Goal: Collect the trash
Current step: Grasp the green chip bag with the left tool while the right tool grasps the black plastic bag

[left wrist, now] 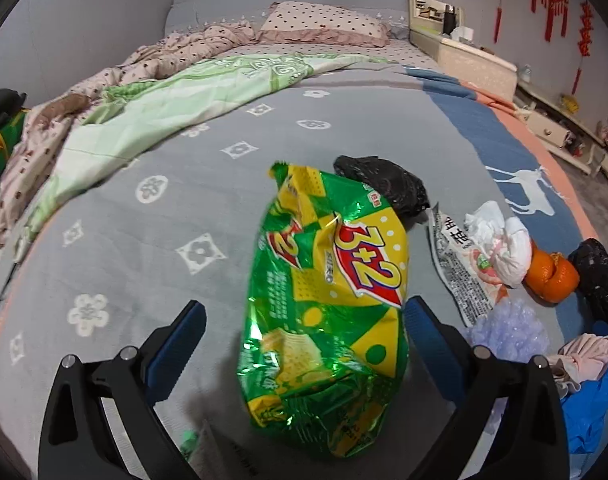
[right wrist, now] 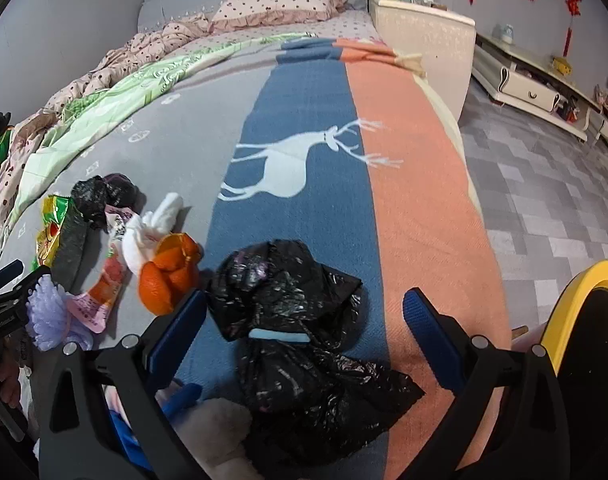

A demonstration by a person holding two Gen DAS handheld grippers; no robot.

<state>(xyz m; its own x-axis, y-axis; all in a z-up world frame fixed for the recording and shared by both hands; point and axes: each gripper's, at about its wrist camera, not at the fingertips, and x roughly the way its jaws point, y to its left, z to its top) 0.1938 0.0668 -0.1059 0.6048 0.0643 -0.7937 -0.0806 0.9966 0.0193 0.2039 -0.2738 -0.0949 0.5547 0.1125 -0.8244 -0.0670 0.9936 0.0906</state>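
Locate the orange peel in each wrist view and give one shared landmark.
Left wrist: orange peel at the right edge, beside crumpled white tissue.
Right wrist: orange peel left of centre, by the right gripper's left finger.
Shared landmark: white deer pattern.

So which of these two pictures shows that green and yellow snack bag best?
The left wrist view: the snack bag fills the centre between the open tongs, with its print readable. The right wrist view catches only a crumpled sliver of it at the left edge.
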